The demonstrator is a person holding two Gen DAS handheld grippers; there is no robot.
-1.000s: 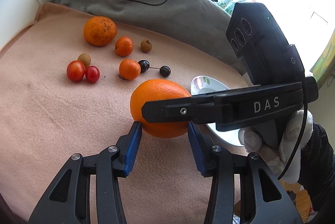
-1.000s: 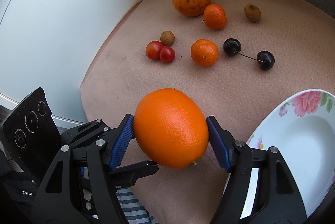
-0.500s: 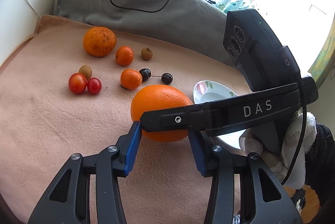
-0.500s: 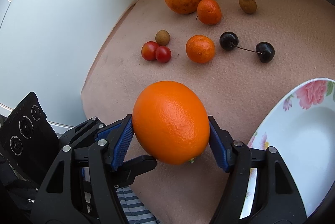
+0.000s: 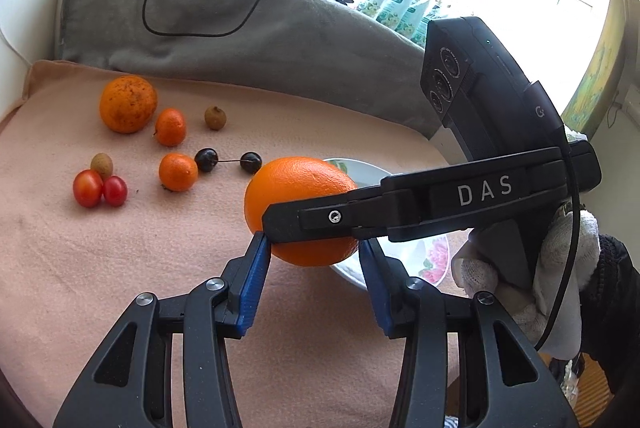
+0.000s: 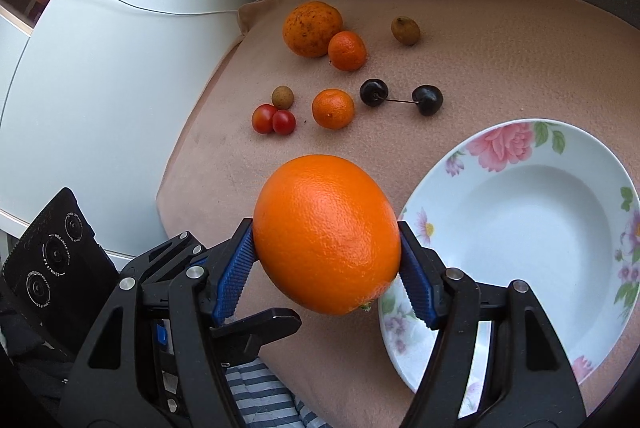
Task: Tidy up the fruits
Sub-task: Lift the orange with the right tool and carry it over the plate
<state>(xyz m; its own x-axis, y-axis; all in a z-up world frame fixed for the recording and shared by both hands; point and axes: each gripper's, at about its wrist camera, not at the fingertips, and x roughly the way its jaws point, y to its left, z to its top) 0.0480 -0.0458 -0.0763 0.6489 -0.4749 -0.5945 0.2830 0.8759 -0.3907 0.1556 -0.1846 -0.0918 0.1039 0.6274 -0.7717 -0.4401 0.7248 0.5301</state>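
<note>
I have the big orange (image 6: pixel 327 234) clamped at its widest part between the blue pads (image 6: pixel 234 270) of my right gripper (image 6: pixel 326 268), lifted at lower centre of the right view, just left of the flowered plate (image 6: pixel 516 144). It looks heavy, firm and smooth-skinned, so I judge a grip across the middle safest. The plate holds nothing. My left gripper (image 5: pixel 314 288) hangs spread and empty near the orange. Smaller fruits (image 6: pixel 333 108) lie on the pink blanket (image 6: pixel 500 48) at upper centre.
</note>
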